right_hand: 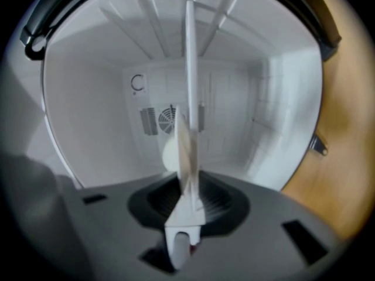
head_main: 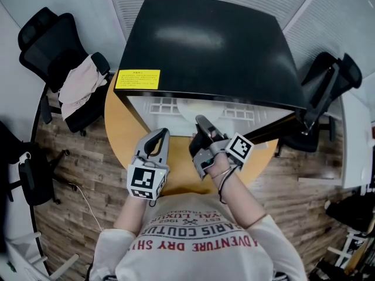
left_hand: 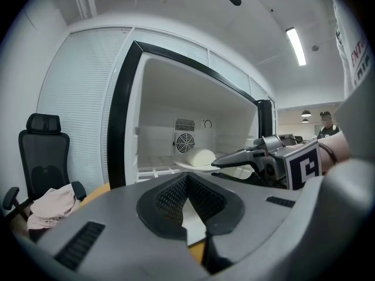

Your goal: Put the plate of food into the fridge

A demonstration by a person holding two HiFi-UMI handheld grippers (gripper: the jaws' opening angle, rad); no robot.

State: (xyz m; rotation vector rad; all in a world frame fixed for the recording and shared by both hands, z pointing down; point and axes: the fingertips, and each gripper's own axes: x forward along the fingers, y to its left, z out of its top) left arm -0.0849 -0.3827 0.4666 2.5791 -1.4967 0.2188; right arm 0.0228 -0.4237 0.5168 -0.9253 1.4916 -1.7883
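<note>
Right gripper view: your right tool [right_hand: 186, 201] has its jaws apart, one on each side of the near rim of the plate [right_hand: 190, 63]. The pads do not look to be pressing on it. This camera sits rolled on its side, so the plate reads as a thin white edge running straight away from the tool into the fridge [right_hand: 88, 133]. A pale, rounded piece of food [right_hand: 168, 154] shows just beside that edge, further in. Left gripper view: the plate lies flat on the white grid shelf [left_hand: 153, 170] inside the fridge. The food sits on it toward the back, below the fan grille [left_hand: 185, 142]. The right tool reaches in from the right side of this view, and its jaws end at the plate's front rim. Head view: the fridge stands on the round wooden desk [head_main: 124, 127] with its opening toward you. The plate is a pale disc just inside that opening, directly ahead of the right tool's tips. Your left tool [head_main: 163, 133] is held over the desk short of the fridge, beside the right tool and to its left, well apart from the plate. Its jaws are together at the tips, with nothing between them.
</note>
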